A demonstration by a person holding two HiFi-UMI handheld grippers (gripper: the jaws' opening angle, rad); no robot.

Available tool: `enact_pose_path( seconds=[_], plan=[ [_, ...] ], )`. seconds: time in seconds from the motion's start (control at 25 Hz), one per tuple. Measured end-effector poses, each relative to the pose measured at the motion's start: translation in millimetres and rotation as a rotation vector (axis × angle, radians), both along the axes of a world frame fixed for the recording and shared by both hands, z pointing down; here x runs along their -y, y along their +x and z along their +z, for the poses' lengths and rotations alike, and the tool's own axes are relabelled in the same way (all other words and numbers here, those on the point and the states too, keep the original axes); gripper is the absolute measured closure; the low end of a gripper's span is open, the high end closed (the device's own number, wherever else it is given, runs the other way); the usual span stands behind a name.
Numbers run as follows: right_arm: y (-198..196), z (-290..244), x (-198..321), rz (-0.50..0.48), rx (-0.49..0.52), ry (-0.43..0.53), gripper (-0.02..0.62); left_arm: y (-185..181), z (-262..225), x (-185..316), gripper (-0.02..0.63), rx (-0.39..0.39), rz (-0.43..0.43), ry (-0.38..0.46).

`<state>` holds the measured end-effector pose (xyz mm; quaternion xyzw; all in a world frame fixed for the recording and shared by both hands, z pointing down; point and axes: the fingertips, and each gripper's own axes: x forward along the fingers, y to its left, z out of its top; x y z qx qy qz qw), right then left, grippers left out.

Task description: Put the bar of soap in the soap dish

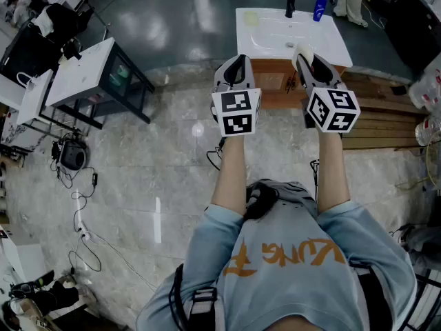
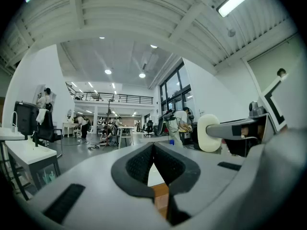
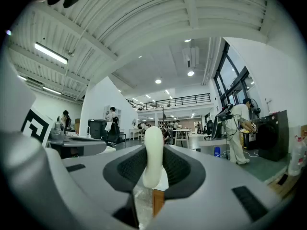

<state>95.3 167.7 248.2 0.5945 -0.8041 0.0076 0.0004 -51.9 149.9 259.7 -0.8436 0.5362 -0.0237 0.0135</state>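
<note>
My right gripper (image 1: 306,56) is shut on a cream-white bar of soap (image 1: 303,50), held level in front of the white sink basin (image 1: 275,36). In the right gripper view the soap (image 3: 153,155) stands on edge between the dark pads (image 3: 180,169). A pale dish-like thing (image 1: 251,18) lies at the basin's far left corner; I cannot tell for sure that it is the soap dish. My left gripper (image 1: 237,61) hangs beside the right one, shut and empty, its tips meeting (image 2: 153,146). From the left gripper view the soap (image 2: 208,132) shows off to the right.
A black faucet (image 1: 290,4) and a blue bottle (image 1: 320,7) stand at the back of the basin. The wooden vanity (image 1: 275,74) continues into a wooden platform (image 1: 386,116) on the right. A white table (image 1: 89,71) and floor cables (image 1: 79,205) are at left.
</note>
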Motion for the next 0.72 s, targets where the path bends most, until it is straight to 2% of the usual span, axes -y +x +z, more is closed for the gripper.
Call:
enact_pose_path(
  seconds=[0.72],
  plan=[
    [-23,-1,7,0.007,0.013,0.011,0.476,-34,-1,8,0.583,-0.020,0.003,0.001]
  ],
)
